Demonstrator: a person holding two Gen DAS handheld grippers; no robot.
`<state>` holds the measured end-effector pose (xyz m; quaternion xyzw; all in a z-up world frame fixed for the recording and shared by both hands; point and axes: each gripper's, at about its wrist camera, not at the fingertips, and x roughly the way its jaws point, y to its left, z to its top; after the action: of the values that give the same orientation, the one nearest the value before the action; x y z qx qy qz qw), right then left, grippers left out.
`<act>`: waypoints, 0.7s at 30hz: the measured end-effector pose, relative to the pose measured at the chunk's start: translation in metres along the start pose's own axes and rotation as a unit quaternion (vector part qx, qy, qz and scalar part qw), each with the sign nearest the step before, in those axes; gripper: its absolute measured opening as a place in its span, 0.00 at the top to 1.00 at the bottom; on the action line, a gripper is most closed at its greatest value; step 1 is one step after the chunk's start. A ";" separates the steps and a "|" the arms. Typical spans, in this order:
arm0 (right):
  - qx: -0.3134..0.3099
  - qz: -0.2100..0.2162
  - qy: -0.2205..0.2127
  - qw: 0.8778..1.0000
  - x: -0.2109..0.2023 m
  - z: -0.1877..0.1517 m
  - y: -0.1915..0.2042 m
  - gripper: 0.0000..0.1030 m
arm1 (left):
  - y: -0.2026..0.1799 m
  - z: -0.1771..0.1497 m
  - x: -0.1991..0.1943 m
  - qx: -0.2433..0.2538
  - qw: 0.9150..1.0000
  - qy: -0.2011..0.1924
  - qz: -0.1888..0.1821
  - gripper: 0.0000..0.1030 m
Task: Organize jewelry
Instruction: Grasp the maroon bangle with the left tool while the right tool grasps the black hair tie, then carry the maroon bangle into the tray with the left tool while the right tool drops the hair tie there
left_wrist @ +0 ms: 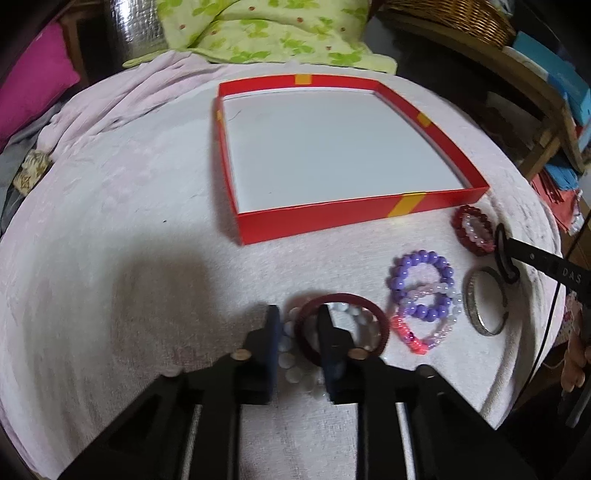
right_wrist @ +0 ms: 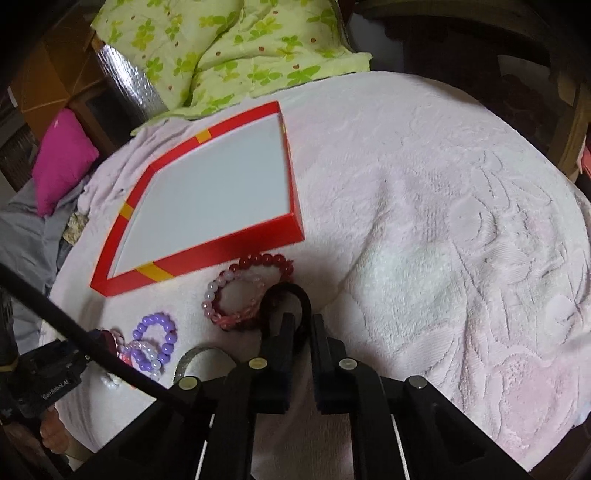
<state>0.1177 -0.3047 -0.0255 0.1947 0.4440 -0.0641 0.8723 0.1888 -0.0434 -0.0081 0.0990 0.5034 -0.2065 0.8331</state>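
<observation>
A red box lid with a white floor [left_wrist: 369, 216] [right_wrist: 207, 254] lies on the pale towel. My left gripper [left_wrist: 298, 314] is open, its fingers astride the near left rim of a dark red bangle [left_wrist: 373, 306] that lies over a white bead bracelet [left_wrist: 291, 363]. A purple bead bracelet [left_wrist: 421, 258] [right_wrist: 157, 321], a pink one [left_wrist: 410, 334], a silver bangle [left_wrist: 480, 317] [right_wrist: 195, 356] and a red bead bracelet [left_wrist: 469, 214] [right_wrist: 266, 260] lie to the right. My right gripper [right_wrist: 302, 319] [left_wrist: 511, 254] is shut on a black bangle [right_wrist: 286, 295] [left_wrist: 500, 243].
A green floral quilt [left_wrist: 258, 29] [right_wrist: 221, 48] and a magenta cushion [left_wrist: 33, 99] [right_wrist: 62, 158] lie behind the box. A wicker basket [left_wrist: 450, 18] and wooden shelves with blue boxes [left_wrist: 554, 77] stand at the right. The towel's edge drops off on the right [left_wrist: 535, 332].
</observation>
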 end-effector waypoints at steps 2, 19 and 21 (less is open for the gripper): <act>0.007 0.007 -0.002 1.000 -0.002 0.001 -0.004 0.91 | 0.002 0.000 -0.003 -0.004 1.000 -0.005 -0.002 0.90; 0.068 0.126 -0.073 0.987 -0.042 0.013 -0.010 0.91 | 0.001 0.005 -0.067 0.024 0.997 -0.079 -0.010 0.91; 0.069 0.134 -0.074 0.986 -0.039 0.018 0.000 0.91 | 0.003 0.011 -0.074 0.027 0.996 -0.087 -0.002 0.92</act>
<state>0.1084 -0.3146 0.0149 0.3073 0.3422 0.0088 0.8879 0.1689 -0.0274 0.0619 0.1018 0.4240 -0.2294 0.8702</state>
